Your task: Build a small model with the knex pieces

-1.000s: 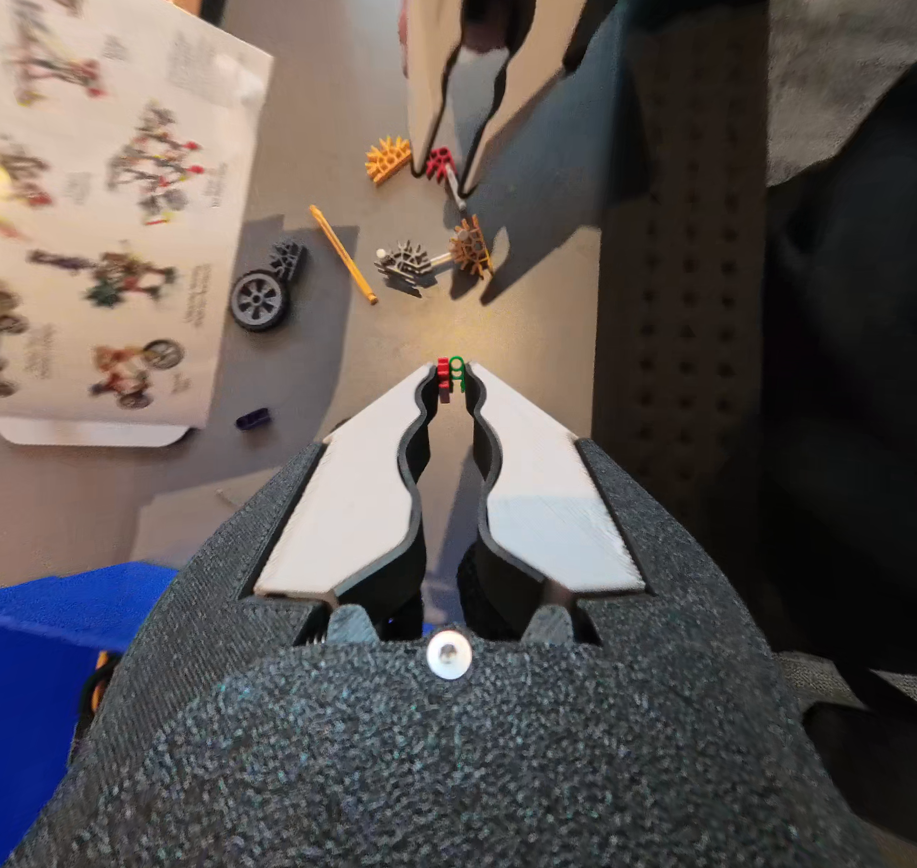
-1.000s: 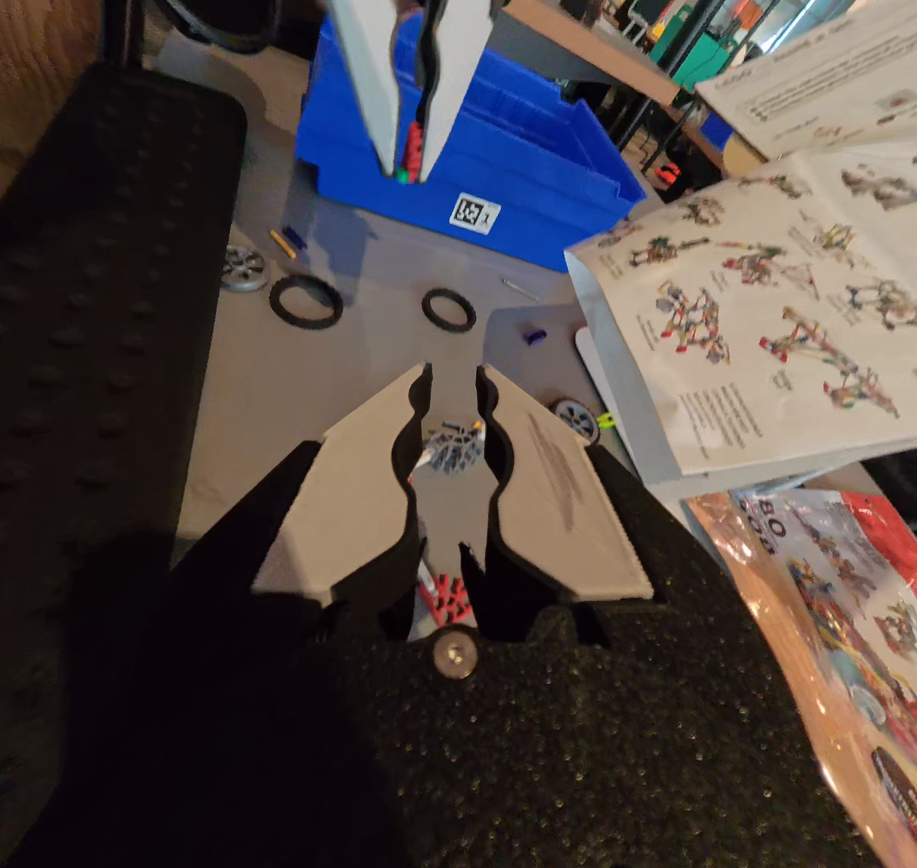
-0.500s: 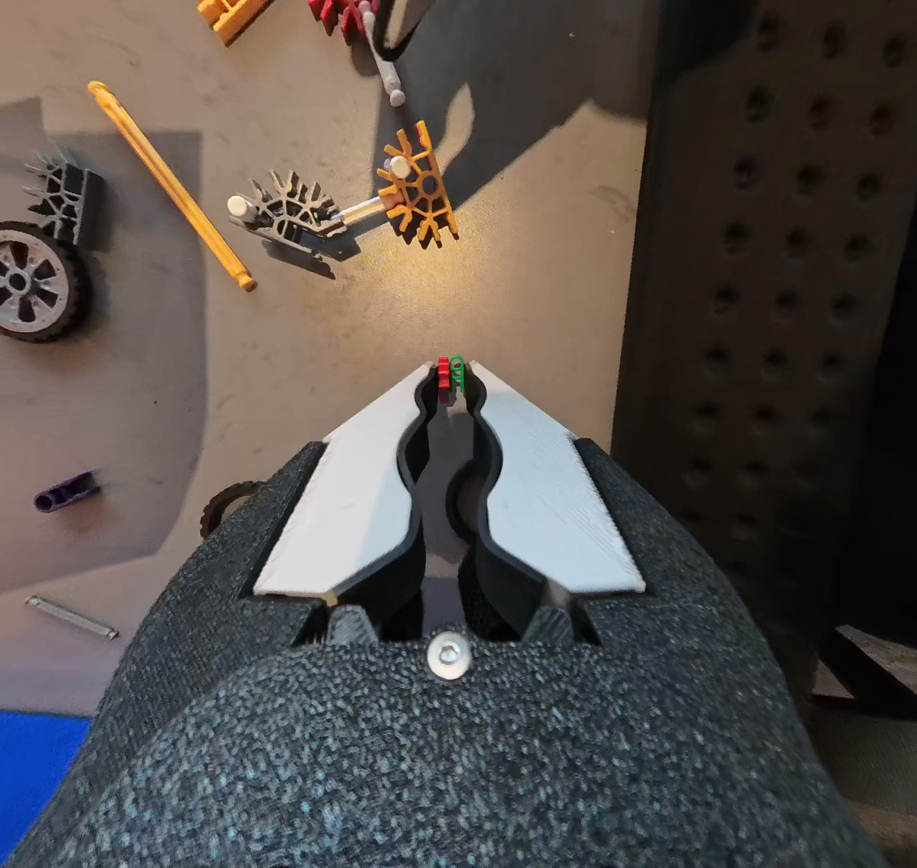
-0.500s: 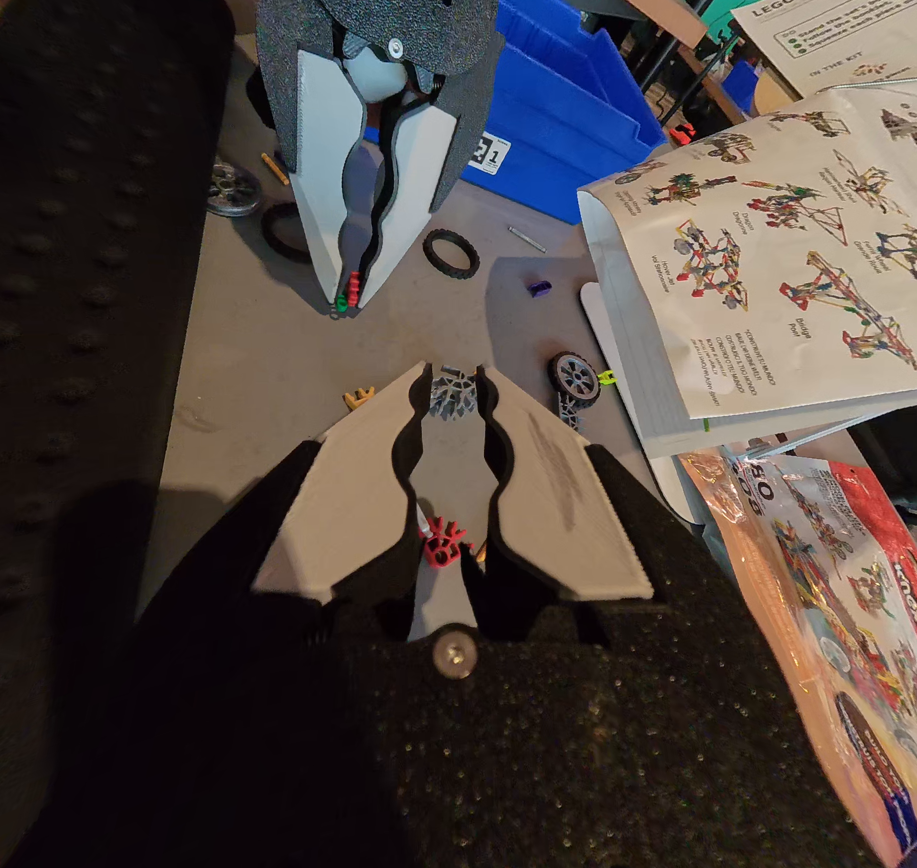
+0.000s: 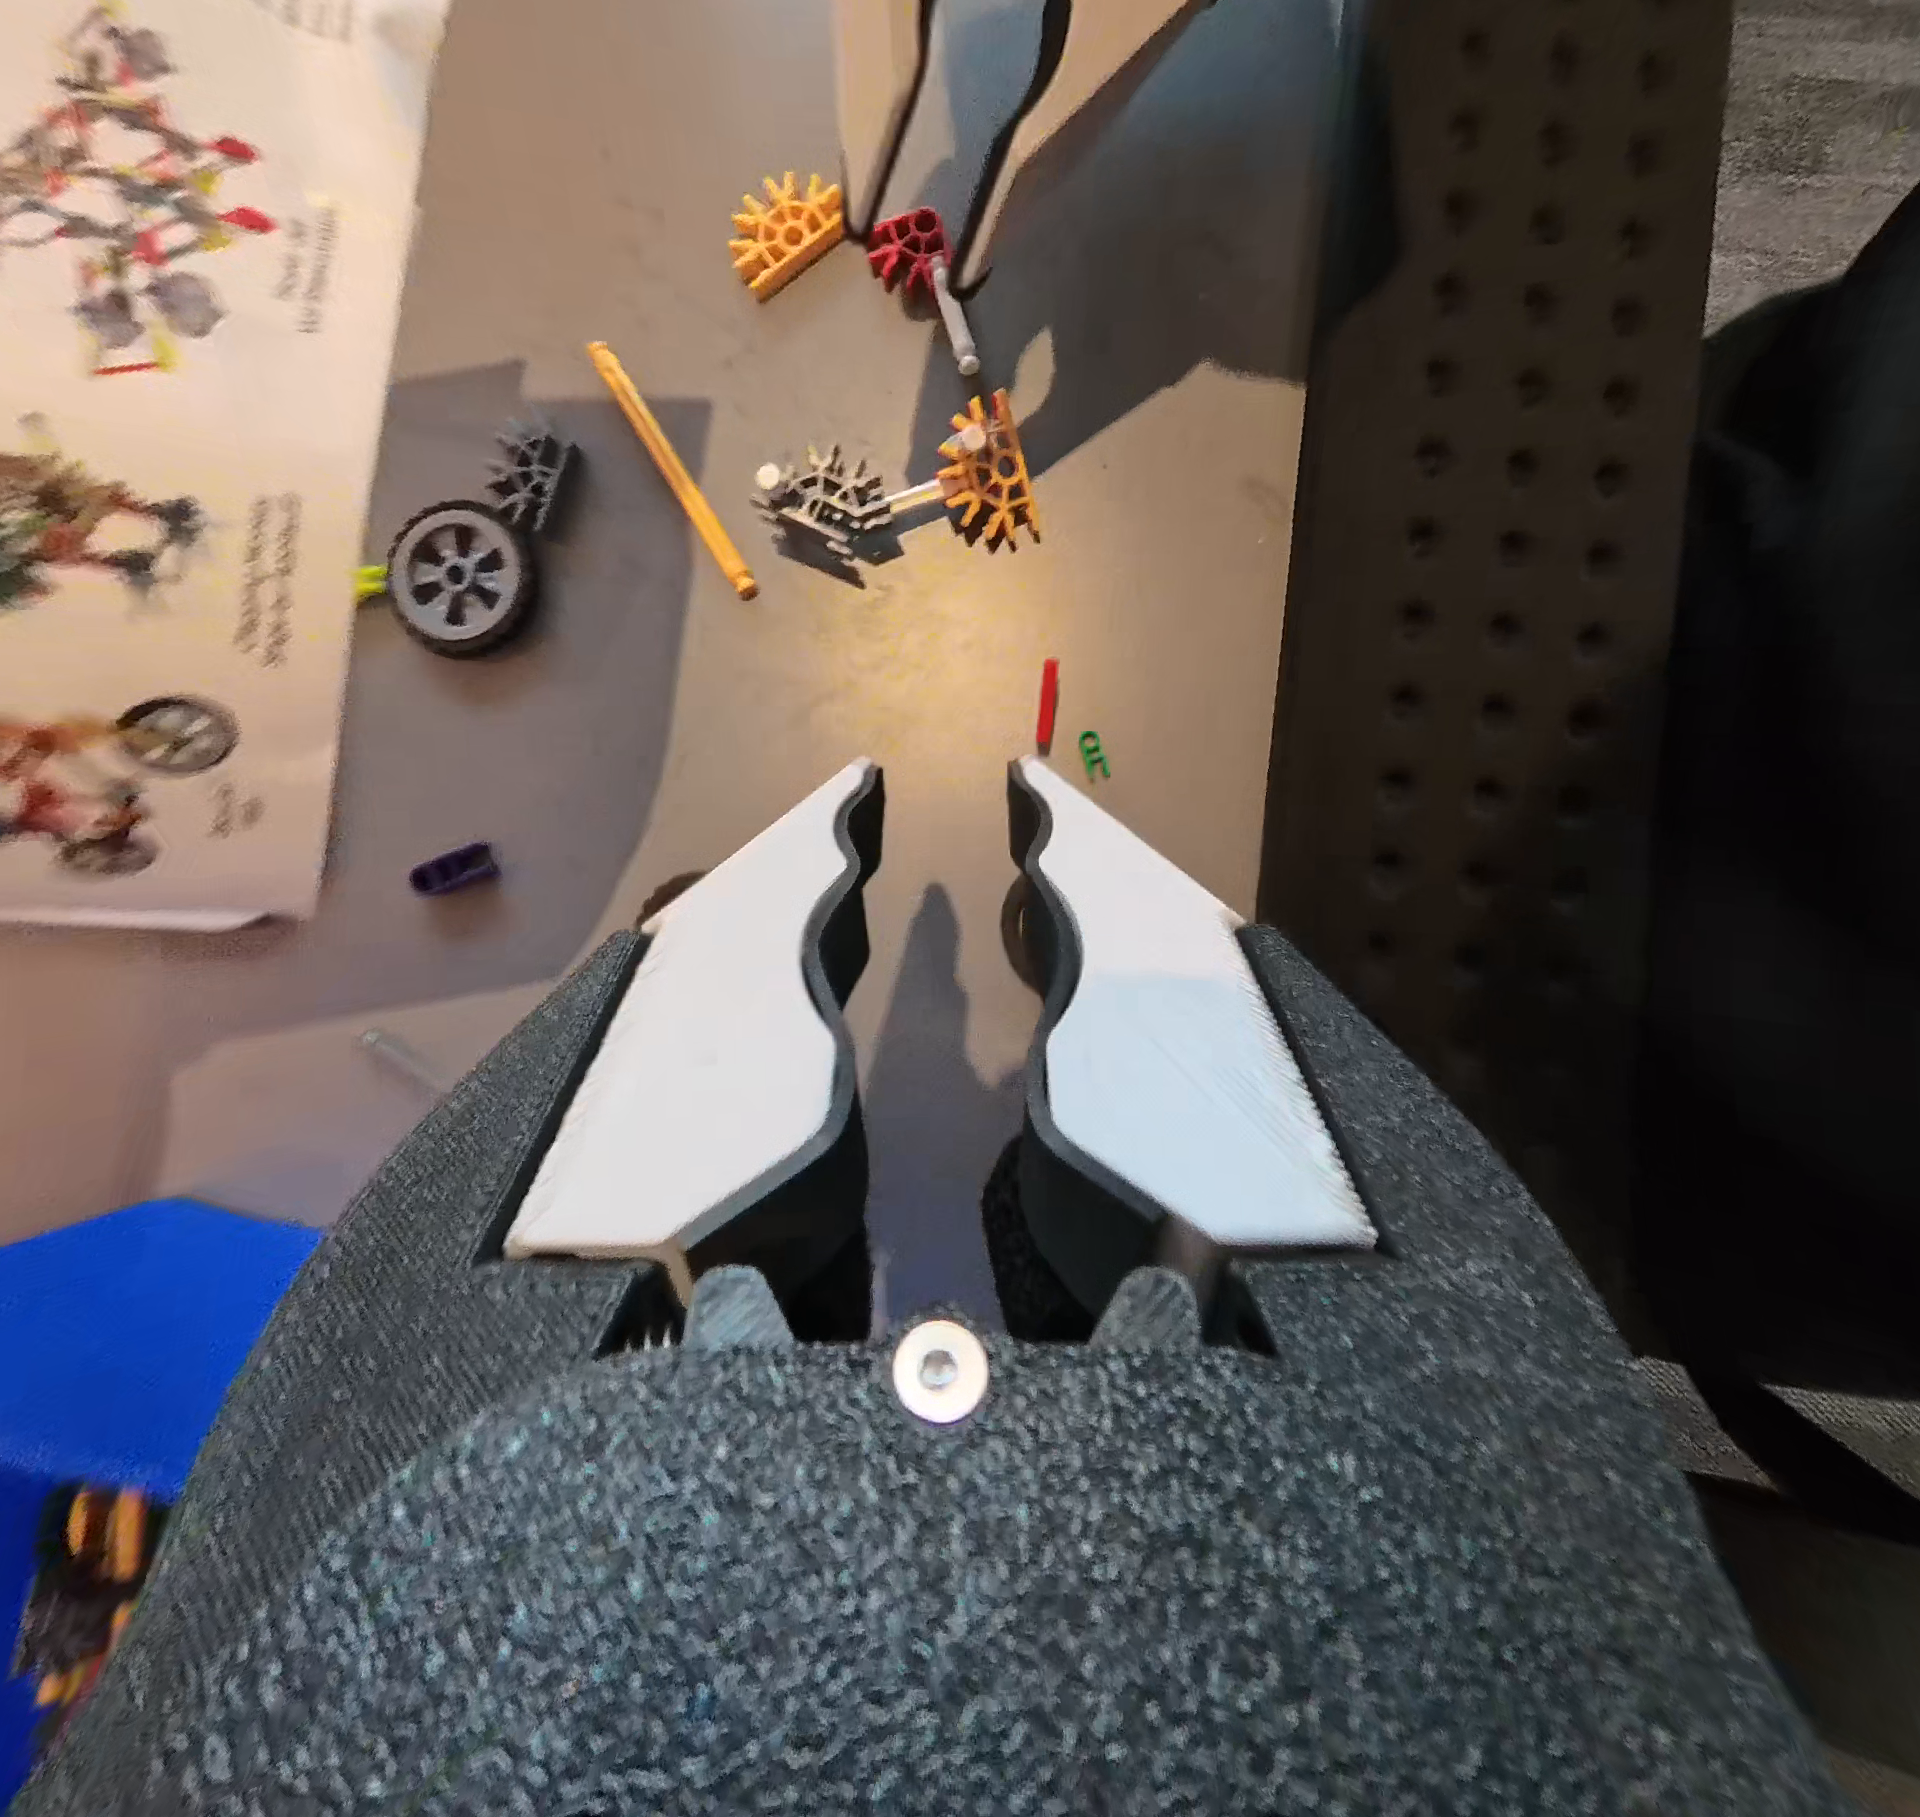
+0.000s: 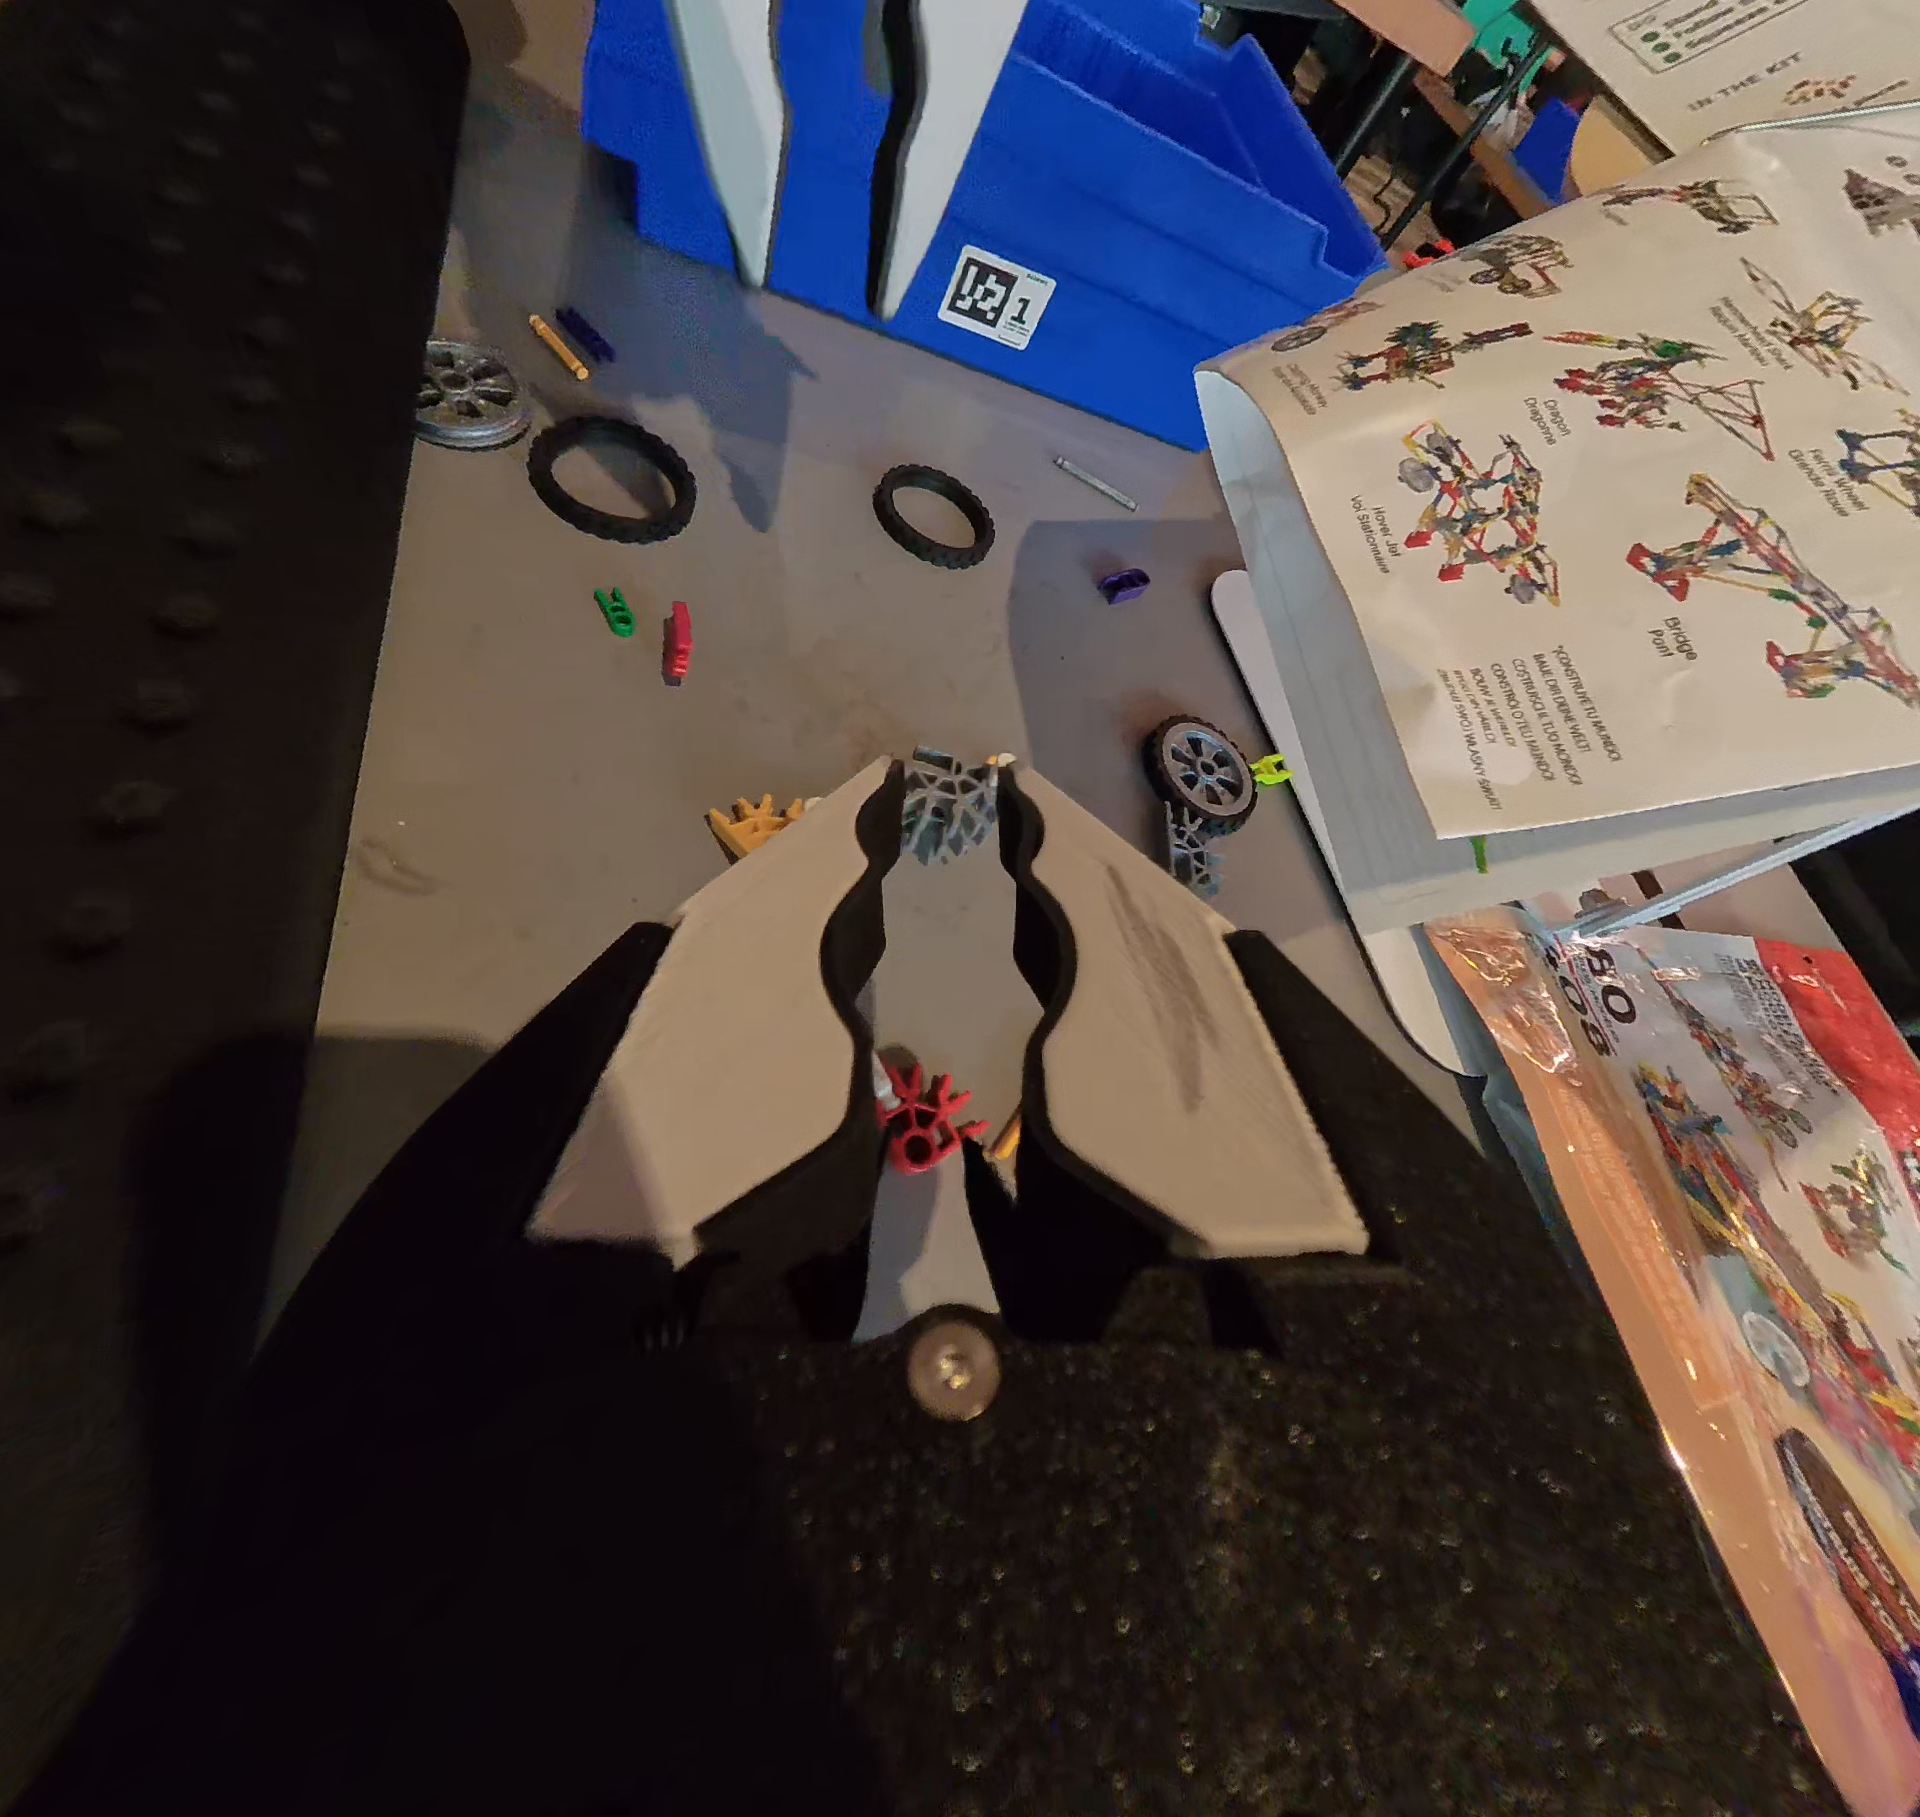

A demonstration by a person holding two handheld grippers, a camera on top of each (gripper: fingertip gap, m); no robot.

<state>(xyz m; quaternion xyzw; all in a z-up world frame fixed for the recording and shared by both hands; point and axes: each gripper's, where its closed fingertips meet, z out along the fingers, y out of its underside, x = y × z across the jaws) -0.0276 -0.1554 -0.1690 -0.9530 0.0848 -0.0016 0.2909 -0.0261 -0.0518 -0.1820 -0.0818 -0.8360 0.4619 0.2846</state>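
The left gripper (image 5: 943, 780) hangs above a grey tabletop (image 5: 1143, 624) at centre frame, jaws parted and empty. Just beyond its right fingertip, 2 small plastic pieces lie loose on the table: a flat red connector clip (image 5: 1047, 699) and a green connector clip (image 5: 1093, 755), side by side but apart.

In the right wrist view, the right gripper (image 6: 948, 780) sits low over the table with its jaws spread, gripping nothing. A grey snowflake-shaped connector (image 6: 948, 803) shows between its fingertips, and a red spoked connector (image 6: 923, 1123) lies between the fingers nearer the base; whether either touches the fingers cannot be told.

A black rubber tyre (image 6: 611, 479) lies at upper left, a blue plastic bin (image 6: 1091, 209) stands at top centre, and a printed instruction booklet (image 6: 1558, 520) fills the right edge.
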